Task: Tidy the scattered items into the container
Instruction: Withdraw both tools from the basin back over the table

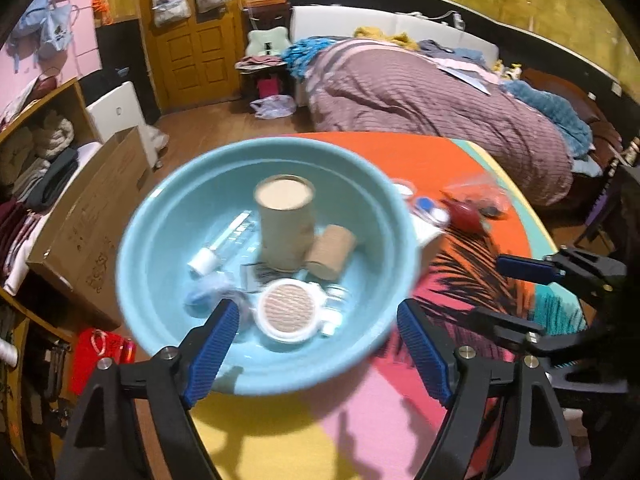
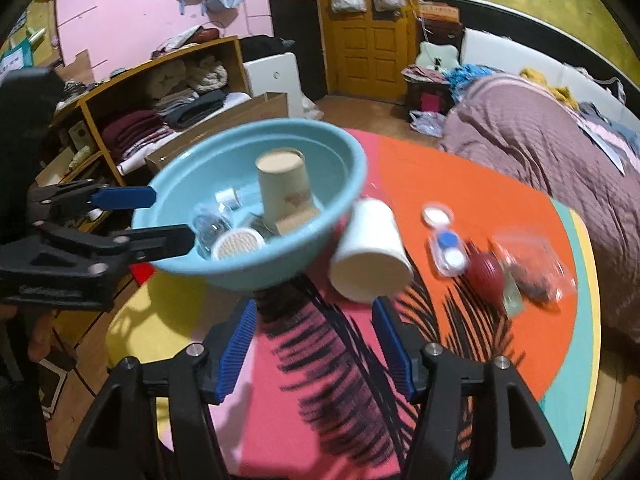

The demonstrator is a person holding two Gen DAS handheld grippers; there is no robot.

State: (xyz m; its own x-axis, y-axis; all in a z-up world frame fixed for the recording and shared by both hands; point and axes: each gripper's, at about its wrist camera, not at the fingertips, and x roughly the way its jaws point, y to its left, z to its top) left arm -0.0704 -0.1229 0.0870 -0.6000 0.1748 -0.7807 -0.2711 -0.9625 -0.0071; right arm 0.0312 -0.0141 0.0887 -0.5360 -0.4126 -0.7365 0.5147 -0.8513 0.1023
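The blue bowl [image 1: 160,216] sits near the left edge of the table [image 1: 360,420], on its bright patterned cloth. Inside it a tan tube [image 1: 285,226] stands upright, with a smaller brown roll [image 1: 331,253] lying against its base, a clear vial [image 1: 224,246] with a white cap on its left, and a round white compact [image 1: 289,310] nearest the near rim.

Just right of the bowl a white cup [image 2: 370,250] lies on its side, touching the bowl's wall. Farther right on the orange part lie a lens case [image 2: 446,246], a red bulb [image 2: 486,276] and a clear bag [image 2: 532,264], close together.

The left gripper [image 1: 316,354] hangs over the bowl's near rim, jaws spread and empty. The right gripper [image 2: 314,340] hovers over the cloth below the cup, jaws also spread, holding nothing.
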